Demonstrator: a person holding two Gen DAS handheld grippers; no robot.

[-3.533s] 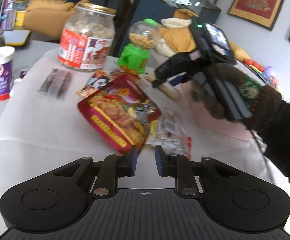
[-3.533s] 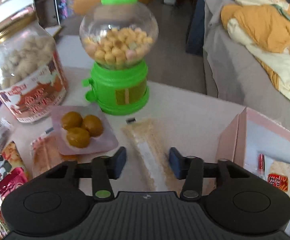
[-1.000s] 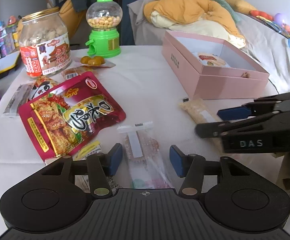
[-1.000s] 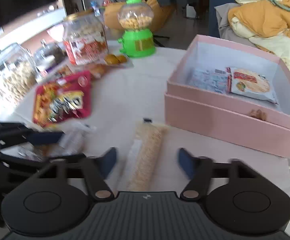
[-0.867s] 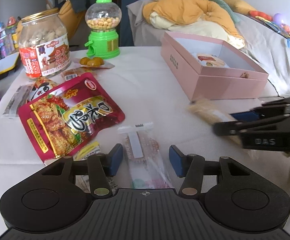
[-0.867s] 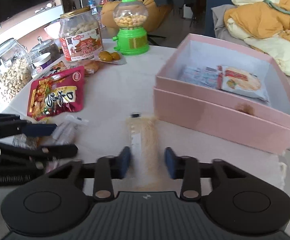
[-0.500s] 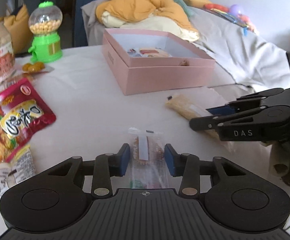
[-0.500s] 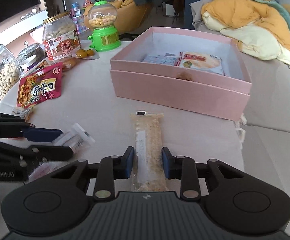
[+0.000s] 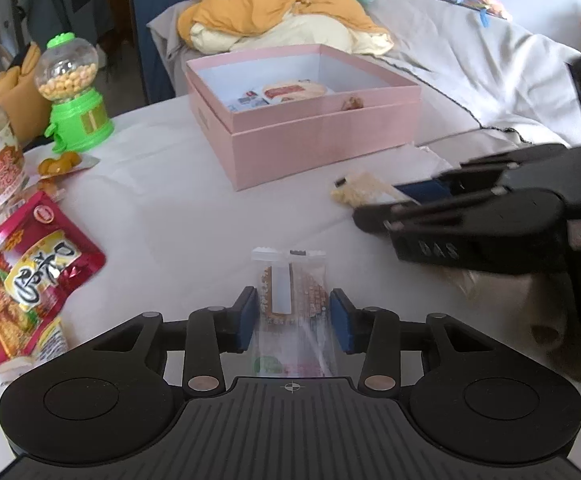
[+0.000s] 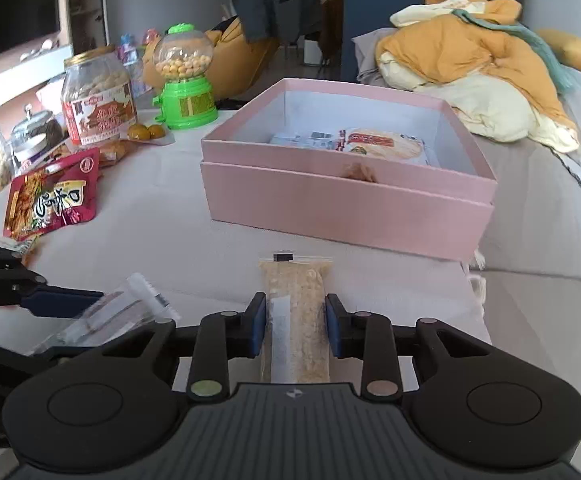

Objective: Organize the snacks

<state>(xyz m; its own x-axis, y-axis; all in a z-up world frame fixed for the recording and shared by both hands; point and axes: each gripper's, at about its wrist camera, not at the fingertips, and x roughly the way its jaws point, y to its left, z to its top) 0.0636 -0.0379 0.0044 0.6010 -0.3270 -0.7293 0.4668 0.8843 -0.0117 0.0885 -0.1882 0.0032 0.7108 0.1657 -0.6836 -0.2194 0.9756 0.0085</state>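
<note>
A pale crumbly snack bar [image 10: 295, 312] is clamped between the jaws of the right gripper [image 10: 295, 326], above the white counter [image 10: 162, 216]. An open pink box [image 10: 346, 204] is seen beyond it, with packets inside.

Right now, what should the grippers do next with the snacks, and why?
Probably carry both over the pink box and let go. The right gripper is shut on the long crumbly bar, the left gripper on the clear cookie packet, and the box is open.

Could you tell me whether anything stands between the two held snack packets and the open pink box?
Nothing visible does. The right gripper holds the pale crumbly bar and the left gripper holds the clear-wrapped snack; only bare white tablecloth lies before the pink box, whose top is open.
</note>
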